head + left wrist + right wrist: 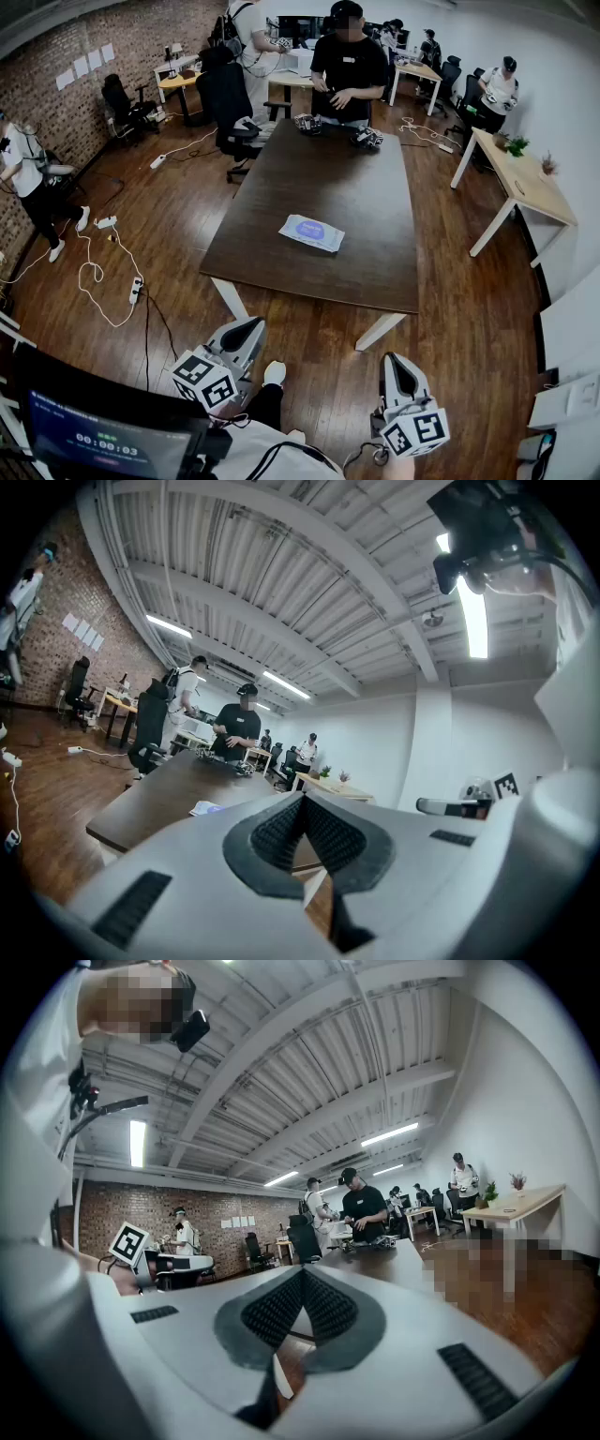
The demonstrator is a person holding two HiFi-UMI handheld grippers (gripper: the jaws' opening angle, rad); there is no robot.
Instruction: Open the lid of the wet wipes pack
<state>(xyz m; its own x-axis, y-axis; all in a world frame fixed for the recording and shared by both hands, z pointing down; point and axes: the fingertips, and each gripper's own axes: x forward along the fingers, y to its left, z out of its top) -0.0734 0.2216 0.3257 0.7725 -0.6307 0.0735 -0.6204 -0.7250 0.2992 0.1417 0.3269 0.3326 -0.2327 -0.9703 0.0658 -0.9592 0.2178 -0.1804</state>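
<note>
Okay, head view: the wet wipes pack lies flat near the middle of the dark bench. Its long axis runs roughly left-right across the picture, right end dipped a bit toward me. It's a flat white pack with a blue-purple oval patch on top, and the lid looks flat down. My left tongs and right tongs sit low in the picture over the wooden floor. Both are short of the bench's near edge and well apart from the pack, tips aimed at the bench.

Left gripper view: left tongs are closed, pads together with nothing between, held level. The pack is a small pale sliver on the bench top, beyond the tips and to their left.

Right gripper view: right tongs are closed tip to tip, empty and level. They point along the bench toward a person in black at its far end.
</note>
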